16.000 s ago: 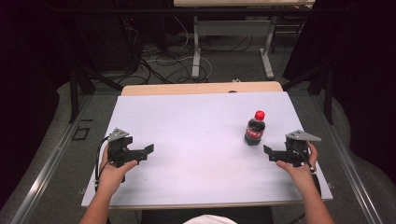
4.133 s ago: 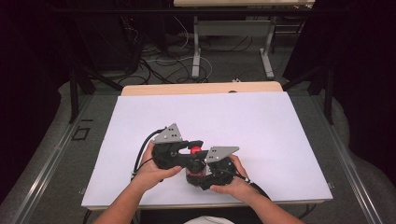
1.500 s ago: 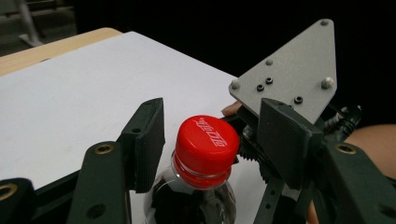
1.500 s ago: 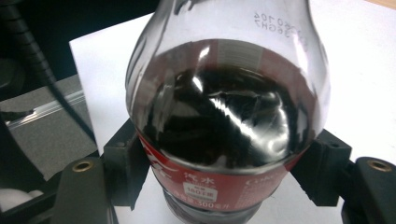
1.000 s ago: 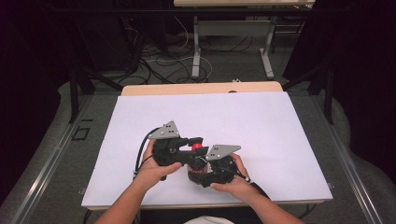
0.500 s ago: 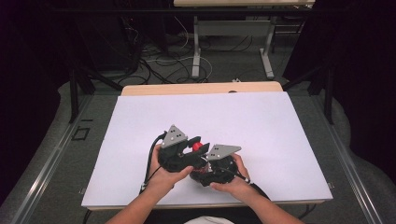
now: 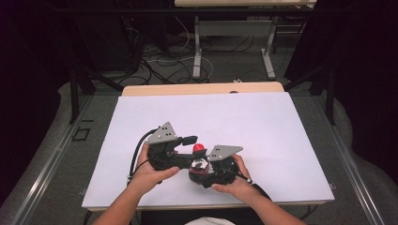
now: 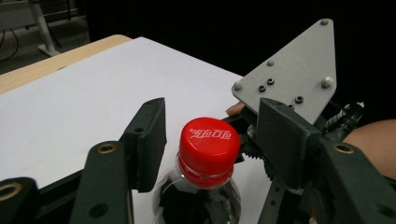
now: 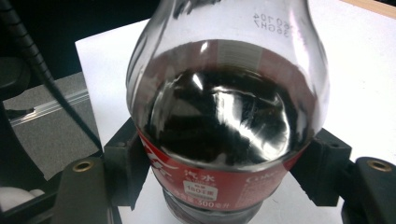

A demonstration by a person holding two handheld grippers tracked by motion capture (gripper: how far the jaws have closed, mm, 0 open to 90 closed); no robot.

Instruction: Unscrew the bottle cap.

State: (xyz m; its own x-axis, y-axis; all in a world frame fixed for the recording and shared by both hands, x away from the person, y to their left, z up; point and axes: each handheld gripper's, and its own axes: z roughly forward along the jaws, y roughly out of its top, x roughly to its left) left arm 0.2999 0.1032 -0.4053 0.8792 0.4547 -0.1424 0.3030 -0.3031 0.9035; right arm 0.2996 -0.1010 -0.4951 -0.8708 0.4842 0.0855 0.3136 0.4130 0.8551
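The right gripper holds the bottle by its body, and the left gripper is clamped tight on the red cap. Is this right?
Not quite. The left gripper is not clamped on the red cap: its jaws have just been opening, and the left gripper view shows a gap on each side of the cap. The rest holds: the right gripper grips the bottle by its body.

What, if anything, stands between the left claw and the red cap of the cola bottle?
Nothing visible does. The red cap sits between the jaws of the left claw, which have just been opening, with clear gaps on both sides. The right claw grips the bottle lower down, at its label.
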